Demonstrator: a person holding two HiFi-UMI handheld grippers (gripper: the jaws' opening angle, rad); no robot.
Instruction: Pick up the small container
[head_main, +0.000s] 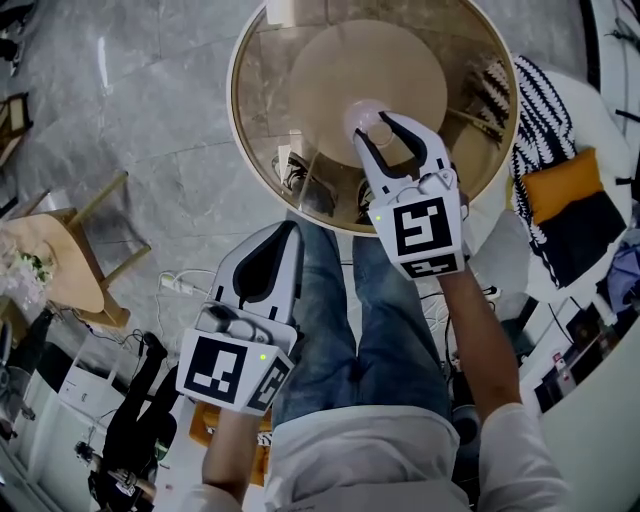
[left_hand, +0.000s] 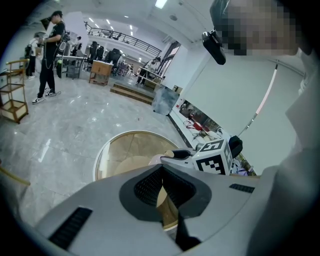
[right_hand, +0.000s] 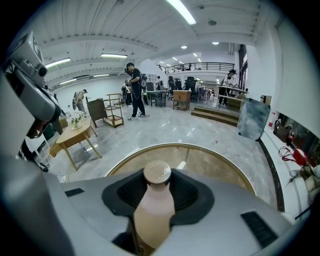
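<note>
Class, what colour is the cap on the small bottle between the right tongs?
Tan-brown round cap on pale pink bottle; right gripper view.

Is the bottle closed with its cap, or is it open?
Closed: the right gripper view shows a round brown cap sitting on the bottle's neck.

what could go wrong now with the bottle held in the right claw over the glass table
1. The right claw holds the small bottle by its smooth rounded body, well below the cap; it might slip or tip out.
2. Beneath it is the round glass table; a dropped bottle could strike the glass or roll off.
3. The left claw is shut and off to the side, unlikely to help.
</note>
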